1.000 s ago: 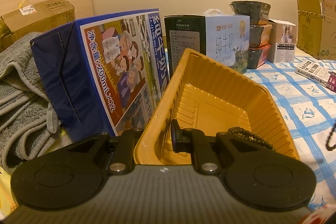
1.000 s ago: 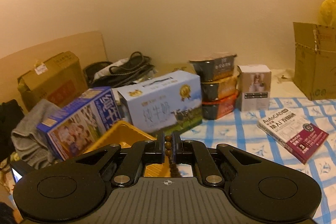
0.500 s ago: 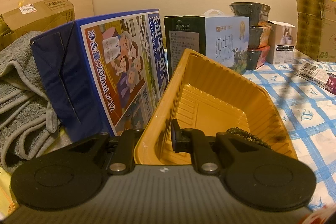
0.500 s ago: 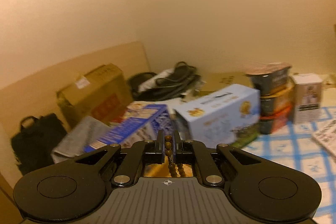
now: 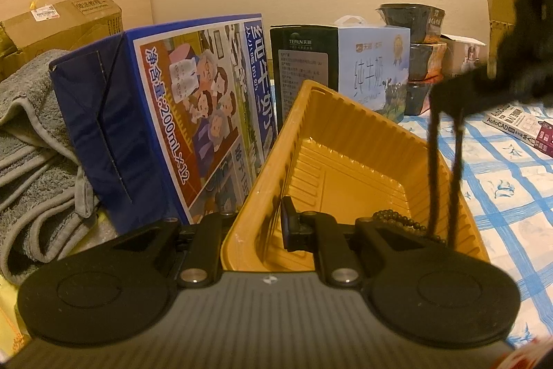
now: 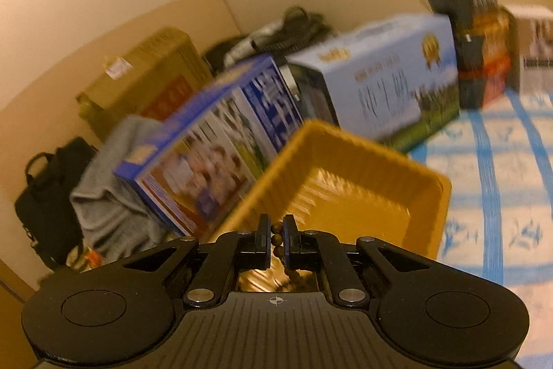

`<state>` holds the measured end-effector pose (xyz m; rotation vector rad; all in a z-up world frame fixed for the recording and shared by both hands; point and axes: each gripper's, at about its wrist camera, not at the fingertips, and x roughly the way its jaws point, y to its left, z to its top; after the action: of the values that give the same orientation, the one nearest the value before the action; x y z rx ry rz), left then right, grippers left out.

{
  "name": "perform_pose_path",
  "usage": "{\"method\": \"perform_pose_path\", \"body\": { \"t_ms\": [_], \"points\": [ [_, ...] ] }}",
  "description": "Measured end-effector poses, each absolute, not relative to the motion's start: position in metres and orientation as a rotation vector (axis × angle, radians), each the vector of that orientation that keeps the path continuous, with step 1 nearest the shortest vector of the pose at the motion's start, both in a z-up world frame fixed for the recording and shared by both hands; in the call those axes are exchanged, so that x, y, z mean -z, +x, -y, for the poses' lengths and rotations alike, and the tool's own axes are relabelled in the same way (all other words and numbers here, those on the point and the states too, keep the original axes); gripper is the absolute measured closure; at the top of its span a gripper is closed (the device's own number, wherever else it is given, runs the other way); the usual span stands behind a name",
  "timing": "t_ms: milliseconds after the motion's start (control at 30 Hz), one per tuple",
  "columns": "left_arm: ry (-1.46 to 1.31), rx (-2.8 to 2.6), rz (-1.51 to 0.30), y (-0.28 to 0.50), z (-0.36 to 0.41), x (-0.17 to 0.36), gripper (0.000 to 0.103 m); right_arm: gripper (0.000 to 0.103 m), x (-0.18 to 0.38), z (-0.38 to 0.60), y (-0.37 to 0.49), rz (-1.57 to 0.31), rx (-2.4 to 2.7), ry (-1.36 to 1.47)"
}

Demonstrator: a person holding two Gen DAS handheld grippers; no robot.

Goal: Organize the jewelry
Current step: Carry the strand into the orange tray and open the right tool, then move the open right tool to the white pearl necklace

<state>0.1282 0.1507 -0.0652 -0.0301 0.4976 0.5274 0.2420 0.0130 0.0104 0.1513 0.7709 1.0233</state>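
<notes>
1. one bead bracelet (image 5: 397,218) already sits in the yellow tray (image 5: 345,140); so we're partway
2. second bead strand (image 6: 276,239) dangles over it, pinched in our right gripper (image 6: 275,239); drop's left
3. left gripper (image 5: 252,230) clamps the tray's near rim

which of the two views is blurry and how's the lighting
Right wrist view: motion-smeared, with the milk cartons and checked cloth streaked; only the right gripper and the bead string it pinches stay sharp. Left wrist view: crisp on the yellow tray and blue carton, except a blurred dark shape at upper right with hanging strands. Both: dim, warm yellow cast, fisheye bending.
</notes>
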Motion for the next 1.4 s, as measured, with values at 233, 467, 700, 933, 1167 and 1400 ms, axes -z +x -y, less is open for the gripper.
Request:
{"method": "perform_pose_path", "body": {
  "t_ms": [233, 467, 700, 933, 1167, 1400],
  "points": [
    [-0.037, -0.53, -0.499, 0.128, -0.152, 0.066, 0.09, 0.063, 0.0, -0.004, 0.247, -0.794, -0.979, 0.157],
    [-0.039, -0.53, -0.502, 0.127, -0.153, 0.067, 0.09, 0.055, 0.012, 0.031, 0.246, -0.821, -0.865, 0.146],
    [-0.035, -0.531, -0.502, 0.127, -0.152, 0.068, 0.09, 0.055, 0.039, 0.077, 0.234, -0.88, -0.737, 0.11],
    [-0.026, -0.535, -0.503, 0.129, -0.151, 0.068, 0.09, 0.055, 0.062, 0.125, 0.222, -0.909, -0.611, 0.073],
    [-0.012, -0.539, -0.508, 0.131, -0.15, 0.069, 0.09, 0.055, 0.078, 0.173, 0.228, -0.916, -0.47, 0.07],
    [-0.001, -0.544, -0.51, 0.132, -0.149, 0.07, 0.089, 0.055, 0.089, 0.204, 0.234, -0.86, -0.417, -0.03]
  ]
}}
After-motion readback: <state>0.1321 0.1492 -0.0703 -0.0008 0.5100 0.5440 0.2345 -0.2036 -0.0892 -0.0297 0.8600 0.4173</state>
